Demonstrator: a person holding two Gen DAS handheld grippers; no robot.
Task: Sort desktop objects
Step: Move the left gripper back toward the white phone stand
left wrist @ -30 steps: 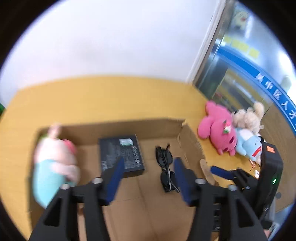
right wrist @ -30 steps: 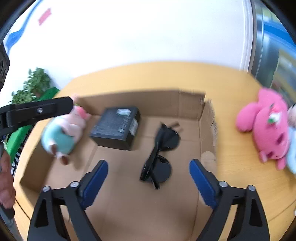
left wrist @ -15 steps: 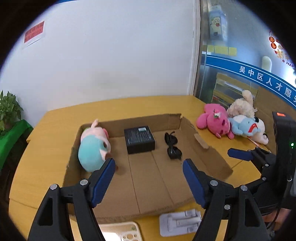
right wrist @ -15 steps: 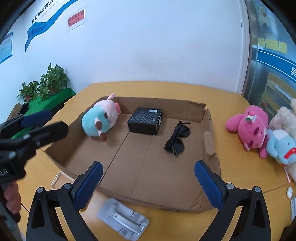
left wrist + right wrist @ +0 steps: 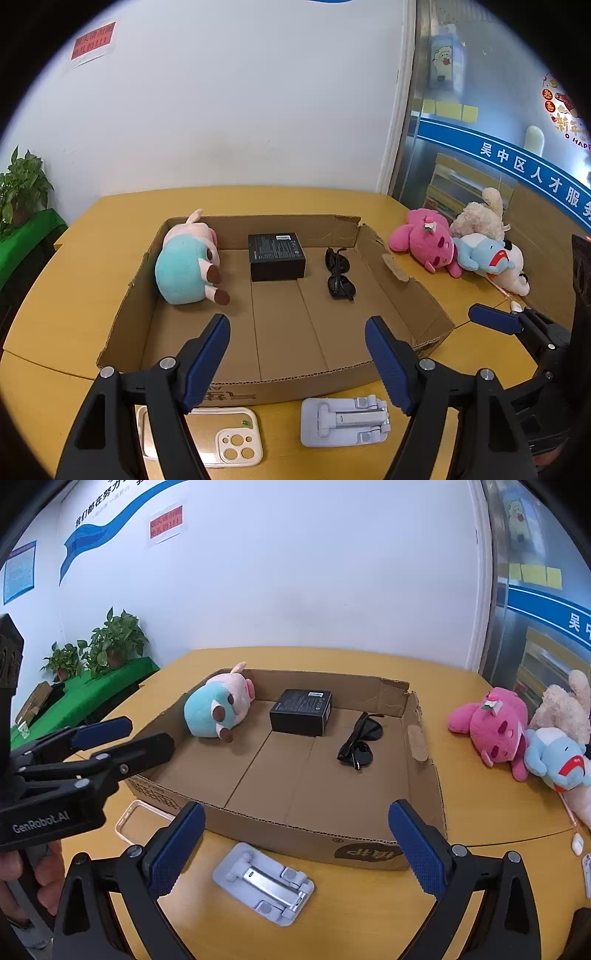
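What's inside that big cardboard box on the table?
Inside the cardboard box: a pink-and-teal plush pig at the left, a black box in the middle, and folded sunglasses at the right. Whatever lies beneath the plush is hidden.

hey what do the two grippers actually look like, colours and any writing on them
Both the left gripper and right gripper have matte black angular frames with silver rivets and blue textured pads. The left one's body carries white "GenRobot.AI" lettering. A bare hand grips it; no cables visible.

Both grippers: black frames, silver screws, blue textured pads (image 5: 417,853). Left gripper (image 5: 122,734) body marked "GenRobot.AI". Bare-skinned hand (image 5: 33,878) visible.
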